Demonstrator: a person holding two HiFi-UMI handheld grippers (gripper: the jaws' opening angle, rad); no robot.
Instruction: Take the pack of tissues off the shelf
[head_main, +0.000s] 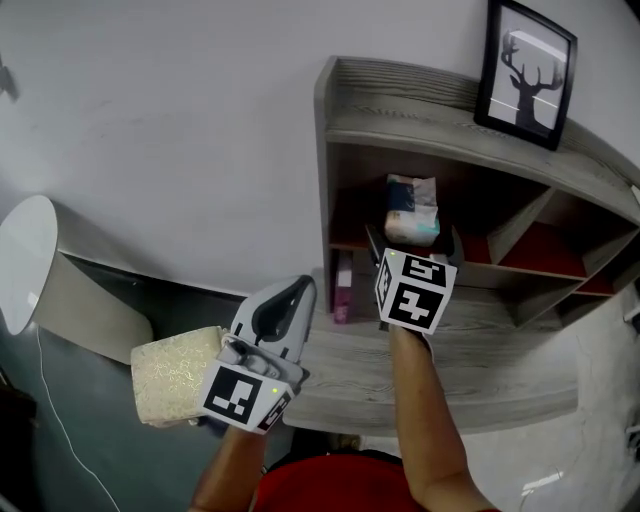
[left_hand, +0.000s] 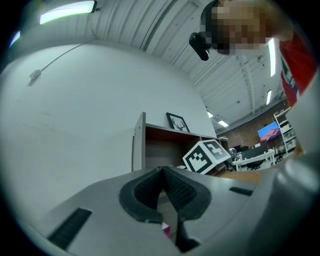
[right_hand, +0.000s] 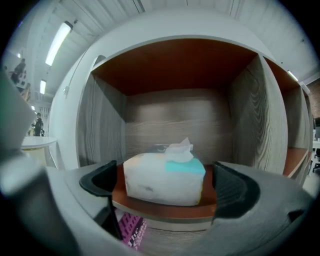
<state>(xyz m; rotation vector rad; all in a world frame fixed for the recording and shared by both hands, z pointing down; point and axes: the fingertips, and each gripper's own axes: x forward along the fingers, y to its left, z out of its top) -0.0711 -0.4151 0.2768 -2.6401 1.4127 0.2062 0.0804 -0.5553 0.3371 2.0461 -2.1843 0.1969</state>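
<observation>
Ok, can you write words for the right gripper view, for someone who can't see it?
A white pack of tissues with a teal top sits on a reddish shelf in a grey wooden cubby, one tissue poking up. The jaws of the right gripper stand wide apart in front, touching nothing.

Bright, even indoor light; ceiling strip lights blow out in both gripper views. Shelf compartments sit in soft shadow. Heavy fisheye bend, dark vignette at the edges. Close foreground blurred, tissue pack slightly soft
</observation>
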